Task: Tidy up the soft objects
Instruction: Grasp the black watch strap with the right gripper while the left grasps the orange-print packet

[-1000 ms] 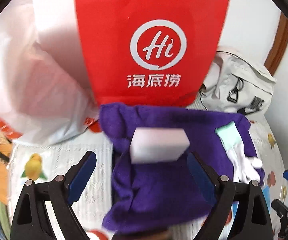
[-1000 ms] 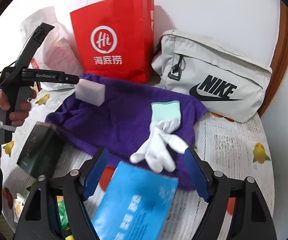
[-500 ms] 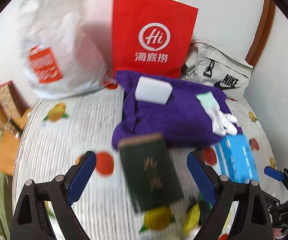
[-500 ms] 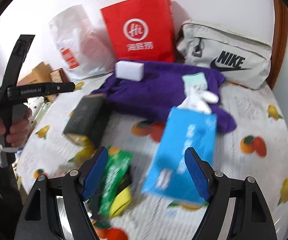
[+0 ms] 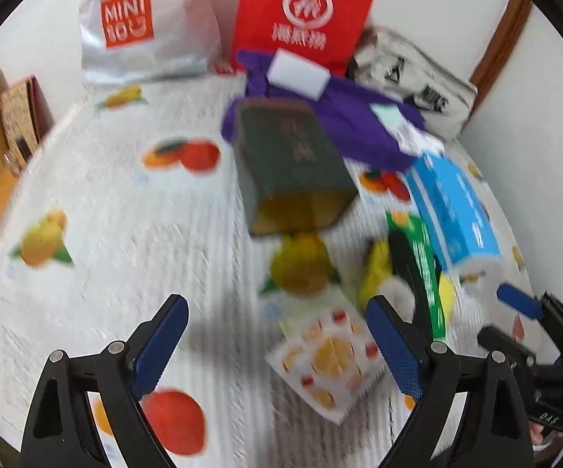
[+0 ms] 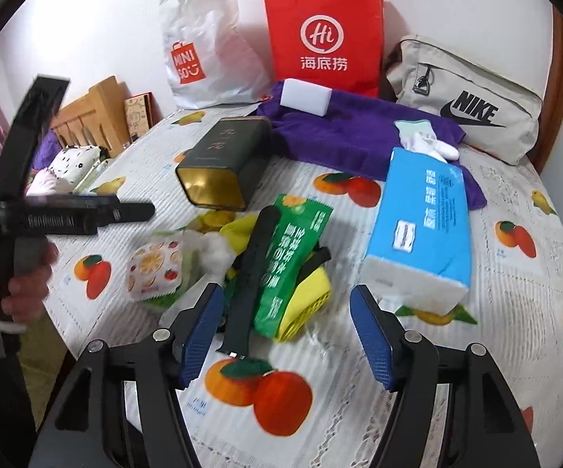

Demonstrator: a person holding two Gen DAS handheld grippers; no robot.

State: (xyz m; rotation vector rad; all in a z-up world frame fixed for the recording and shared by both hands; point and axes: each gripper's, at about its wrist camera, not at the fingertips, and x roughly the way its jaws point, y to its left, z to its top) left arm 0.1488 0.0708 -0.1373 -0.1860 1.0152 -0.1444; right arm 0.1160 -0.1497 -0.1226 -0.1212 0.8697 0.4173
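Observation:
On the fruit-print tablecloth, a purple towel (image 6: 359,132) lies at the back with a white sponge (image 6: 305,96) and a white glove (image 6: 425,142) on it. Nearer lie a blue tissue pack (image 6: 421,226), a green packet (image 6: 293,257) over a yellow cloth (image 6: 308,300), a black strap (image 6: 250,273) and a small fruit-print pack (image 6: 154,269). My right gripper (image 6: 285,304) hovers over the packet's near end. Its jaws are closing but the pads touch nothing. My left gripper (image 5: 275,319) is open and empty, with the fruit-print pack (image 5: 332,362) below its right finger.
A dark green tin (image 6: 222,160) lies on its side in front of the towel. A red paper bag (image 6: 324,35), a white Miniso bag (image 6: 203,54) and a grey Nike bag (image 6: 468,105) stand against the back wall. Wooden furniture (image 6: 90,109) is beyond the left table edge.
Both grippers have drawn back from the purple towel toward the near side of the table. The sponge stays on the towel. The right jaws have narrowed a little.

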